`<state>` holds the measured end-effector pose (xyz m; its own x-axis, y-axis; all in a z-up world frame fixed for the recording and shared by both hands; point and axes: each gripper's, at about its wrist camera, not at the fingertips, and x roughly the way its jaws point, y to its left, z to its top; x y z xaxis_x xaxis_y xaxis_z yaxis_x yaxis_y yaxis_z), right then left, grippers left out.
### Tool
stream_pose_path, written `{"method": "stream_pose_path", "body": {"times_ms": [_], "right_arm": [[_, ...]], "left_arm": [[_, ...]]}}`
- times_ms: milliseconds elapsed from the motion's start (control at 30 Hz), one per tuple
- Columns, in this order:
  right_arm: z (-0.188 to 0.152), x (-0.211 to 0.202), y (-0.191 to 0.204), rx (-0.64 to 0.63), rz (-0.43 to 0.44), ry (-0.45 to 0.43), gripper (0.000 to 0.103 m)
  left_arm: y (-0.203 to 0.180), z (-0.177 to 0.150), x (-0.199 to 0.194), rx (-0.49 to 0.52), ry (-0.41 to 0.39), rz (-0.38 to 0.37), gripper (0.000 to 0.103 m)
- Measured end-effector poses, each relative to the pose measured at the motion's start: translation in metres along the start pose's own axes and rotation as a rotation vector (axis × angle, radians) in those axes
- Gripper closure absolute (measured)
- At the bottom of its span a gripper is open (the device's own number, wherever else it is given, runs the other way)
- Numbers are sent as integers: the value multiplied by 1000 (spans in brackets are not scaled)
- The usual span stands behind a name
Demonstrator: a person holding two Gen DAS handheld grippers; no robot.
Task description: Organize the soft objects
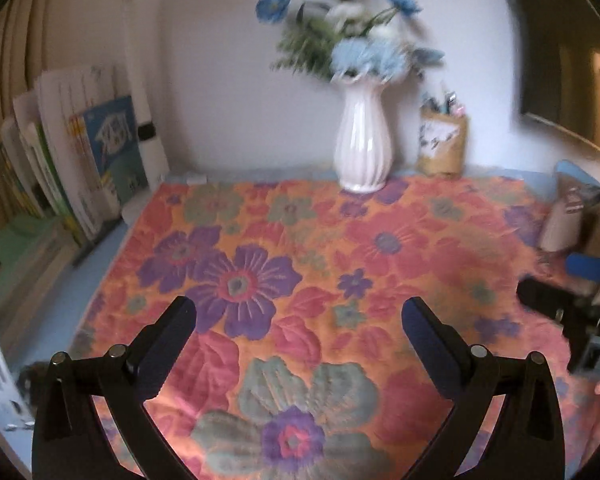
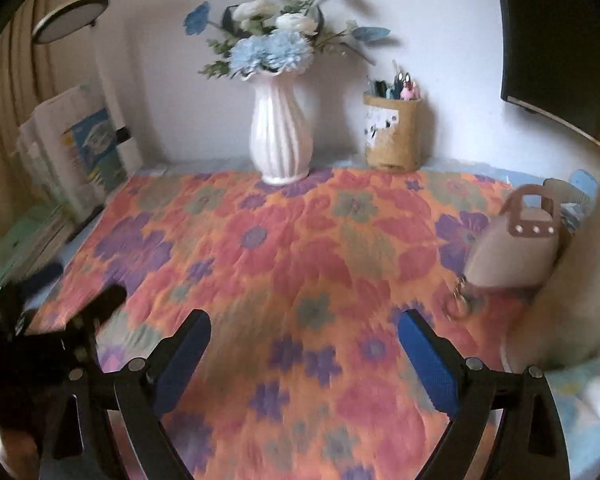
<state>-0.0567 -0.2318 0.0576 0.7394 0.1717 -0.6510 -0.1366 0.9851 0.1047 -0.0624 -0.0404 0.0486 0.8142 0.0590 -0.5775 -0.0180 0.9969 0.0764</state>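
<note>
Both grippers are sitting wide apart over the floral quilted cloth [image 1: 300, 264], nothing between the fingers on either side. Left gripper [image 1: 299, 314] is hanging above the near half of the cloth, fingers spread over a big purple flower and a grey-green one, not touching the fabric as far as the left wrist view shows. Right gripper [image 2: 305, 326], blue pads [image 2: 432, 364], is likewise spread over the cloth's near part, empty. The cloth is lying flat and spread out across the blue tabletop [image 1: 100, 264], covering most of it; its far edge is running under the white ribbed vase [image 1: 363, 140]. The vase is standing upright at the back, holding blue and white artificial flowers [image 1: 364, 40]. A tan pen holder [image 2: 392, 136] is standing just right of the vase against the wall, off the cloth. Books [image 1: 80, 152] are leaning upright at the back left, next to a white lamp post [image 1: 140, 80]. A beige handbag [image 2: 512, 248] with a brown handle is resting on the cloth's right edge, a metal ring [image 2: 458, 304] dangling at its corner. In the left wrist view the right gripper is showing at the right edge; in the right wrist view the left one is showing dark at the left edge. Both views are motion-blurred, so fine fabric detail is unreadable.
</note>
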Motion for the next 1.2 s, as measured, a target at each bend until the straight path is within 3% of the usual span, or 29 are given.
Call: {"method": "stream_pose_path", "body": {"times_ms": [67, 200, 400, 500, 1200], "right_arm": [[1, 12, 5, -2, -39, -50, 9], [2, 32, 19, -46, -130, -70, 9], [1, 28, 19, -47, -167, -92, 6], [1, 29, 16, -31, -169, -83, 1], [-1, 30, 15, -22, -188, -73, 1]], "left_arm": [[6, -1, 14, -36, 41, -15, 1], [17, -4, 14, -99, 23, -51, 1], [15, -4, 19, -94, 37, -8, 1], [15, -4, 20, -97, 41, -4, 1], [17, -4, 21, -93, 48, 9, 1]]}}
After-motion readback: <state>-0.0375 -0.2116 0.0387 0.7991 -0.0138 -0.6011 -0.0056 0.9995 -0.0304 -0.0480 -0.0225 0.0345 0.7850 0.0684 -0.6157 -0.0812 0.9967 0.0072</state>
